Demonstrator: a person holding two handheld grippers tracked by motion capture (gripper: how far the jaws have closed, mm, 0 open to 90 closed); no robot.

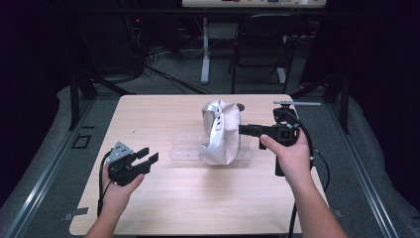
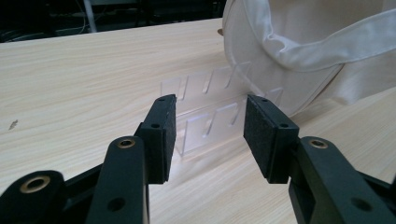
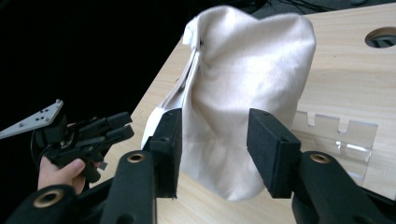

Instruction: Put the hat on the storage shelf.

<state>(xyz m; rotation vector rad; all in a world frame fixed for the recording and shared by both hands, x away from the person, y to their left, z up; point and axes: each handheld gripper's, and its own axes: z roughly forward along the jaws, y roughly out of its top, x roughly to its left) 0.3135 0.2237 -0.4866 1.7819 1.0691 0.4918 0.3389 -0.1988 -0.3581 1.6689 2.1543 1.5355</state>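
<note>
Nearest you, your left hand-held gripper [image 1: 146, 161] hovers low over the table [image 1: 163, 208], jaws spread and empty. Its own view reveals the clear slotted rack [image 2: 210, 119] ahead. Farther on, your right hand-held gripper [image 1: 242, 130] stands released beside the white cloth bag [image 1: 220, 131].

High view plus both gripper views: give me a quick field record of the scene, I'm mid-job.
surface: wooden table
item: white cloth bag, standing upright, mouth facing left
under it: clear slotted rack
left hand-held gripper: open, empty, aimed at rack
right hand-held gripper: open, at the bag's right side
background: dark chair
</note>
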